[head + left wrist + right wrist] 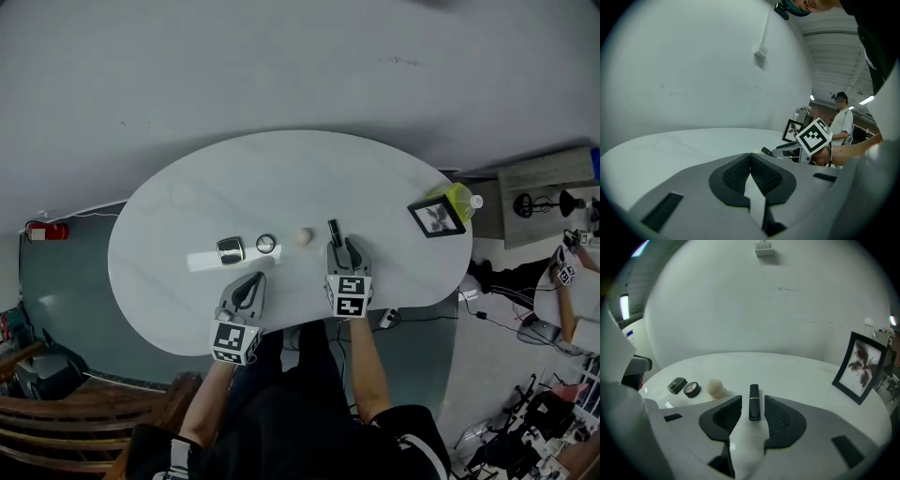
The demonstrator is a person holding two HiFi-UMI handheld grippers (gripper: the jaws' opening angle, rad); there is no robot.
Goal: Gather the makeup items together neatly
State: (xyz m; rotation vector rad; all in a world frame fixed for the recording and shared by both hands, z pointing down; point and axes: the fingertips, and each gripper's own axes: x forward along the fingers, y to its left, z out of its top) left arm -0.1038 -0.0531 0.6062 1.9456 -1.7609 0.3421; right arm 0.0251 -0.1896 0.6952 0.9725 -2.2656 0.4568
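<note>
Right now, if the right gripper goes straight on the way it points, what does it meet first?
The black lipstick tube: it lies on the white table between the open jaws of the right gripper, seemingly not yet touched. Beyond it the tabletop looks free.

We see a big white oval table (178, 216). Near its right edge stands a black picture frame (436, 217). A yellow-green bottle (457, 198) with a white cap is just beside it. Down on the floor to the left lies something red (47, 231).
</note>
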